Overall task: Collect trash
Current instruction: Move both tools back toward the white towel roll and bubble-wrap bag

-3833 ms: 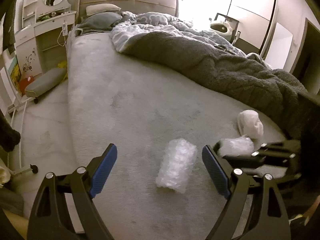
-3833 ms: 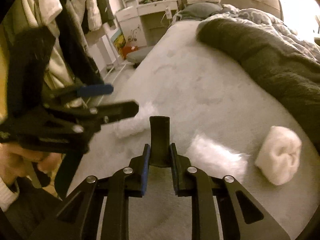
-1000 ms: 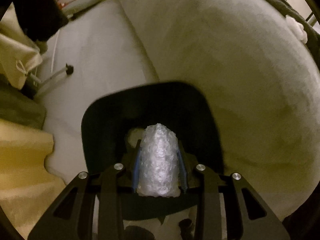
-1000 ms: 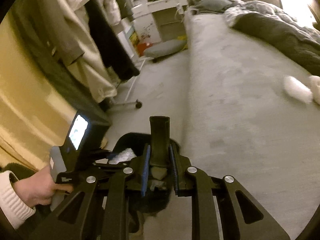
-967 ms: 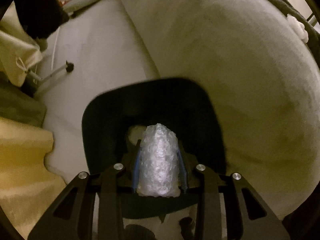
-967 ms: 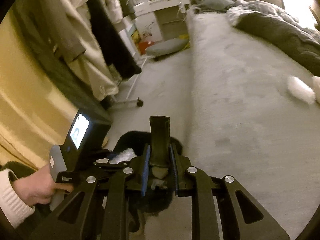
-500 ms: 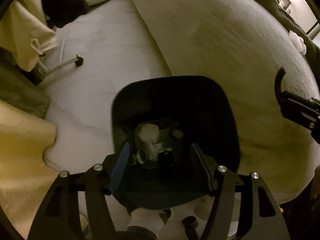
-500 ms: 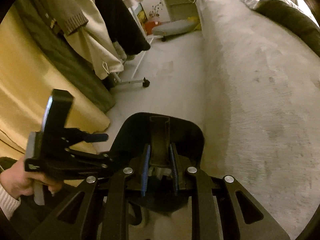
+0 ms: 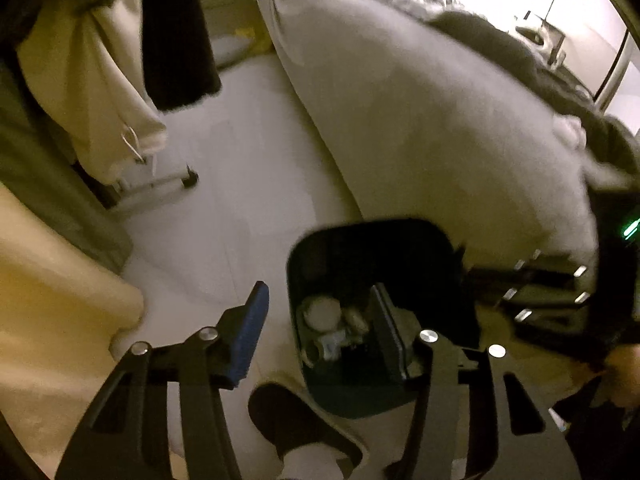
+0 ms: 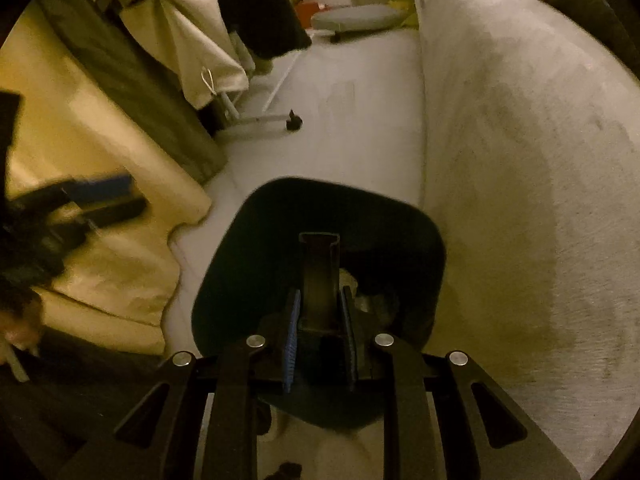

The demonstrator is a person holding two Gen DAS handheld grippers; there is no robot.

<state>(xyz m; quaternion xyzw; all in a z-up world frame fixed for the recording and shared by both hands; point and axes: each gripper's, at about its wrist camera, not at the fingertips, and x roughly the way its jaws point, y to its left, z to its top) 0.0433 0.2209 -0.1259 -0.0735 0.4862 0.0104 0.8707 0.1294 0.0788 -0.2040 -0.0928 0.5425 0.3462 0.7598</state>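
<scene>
We read left gripper [image 9: 320, 328]: fingers wide apart, empty | right gripper [image 10: 320, 332]: fingers clamped on bin handle [image 10: 319, 276] | trash [image 9: 328, 324] inside dark bin [image 9: 360, 240], bed [image 9: 440, 128] at 1 o'clock.

The left gripper [image 9: 320, 324] hangs with its blue-padded jaws spread wide and nothing between them, one finger over the pale floor [image 9: 248, 184], the other over the mouth of a dark bin [image 9: 360, 240]. Pieces of trash [image 9: 324, 320] lie at the bottom of the bin. The bin stands beside the grey bed [image 9: 420, 112]. The right gripper [image 9: 536, 284] reaches in from the right, blurred. Clothes [image 9: 100, 80] hang at left
</scene>
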